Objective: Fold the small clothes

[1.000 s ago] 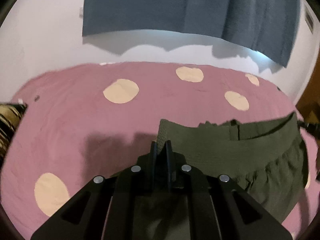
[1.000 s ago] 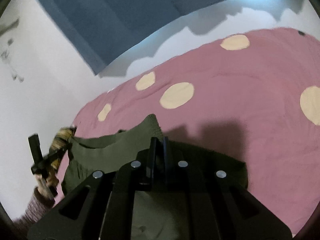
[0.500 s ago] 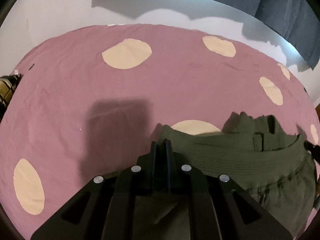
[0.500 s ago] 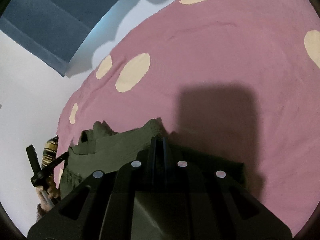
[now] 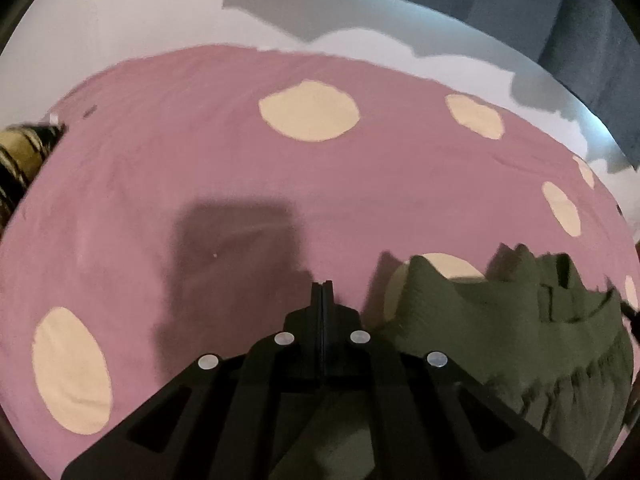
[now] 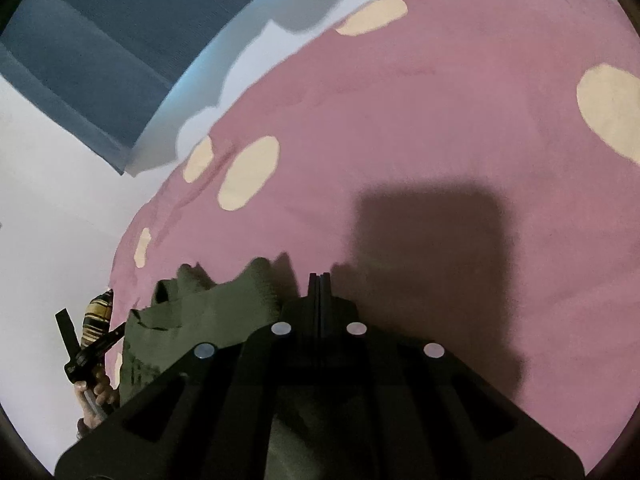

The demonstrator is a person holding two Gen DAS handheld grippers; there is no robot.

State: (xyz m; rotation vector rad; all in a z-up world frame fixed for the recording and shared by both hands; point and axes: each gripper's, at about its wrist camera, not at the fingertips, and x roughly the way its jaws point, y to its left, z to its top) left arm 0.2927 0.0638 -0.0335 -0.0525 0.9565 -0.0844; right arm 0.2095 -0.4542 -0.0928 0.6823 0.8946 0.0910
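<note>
An olive green small garment (image 5: 500, 332) with an elastic waistband and gathered fabric lies on the pink bedspread (image 5: 240, 184), to the right of my left gripper (image 5: 322, 285). The left fingers are shut together with nothing between the tips. In the right wrist view the same garment (image 6: 208, 312) lies to the left of my right gripper (image 6: 319, 277), which is also shut with nothing between its tips. Both grippers hover just above the bedspread beside the garment's waistband corners. The garment's lower part is hidden under the gripper bodies.
The bedspread has cream dots (image 5: 308, 110). A white wall (image 5: 120, 12) with a hanging blue cloth (image 6: 100, 40) stands behind the bed. A striped yellow-black item (image 5: 20, 156) lies at the bed's left edge. The left hand and its gripper handle (image 6: 86, 344) show in the right wrist view.
Both grippers held the garment's waistband corners up earlier; they lowered it to the bed and now the cloth is out from between the shut fingertips, lying beside them.
</note>
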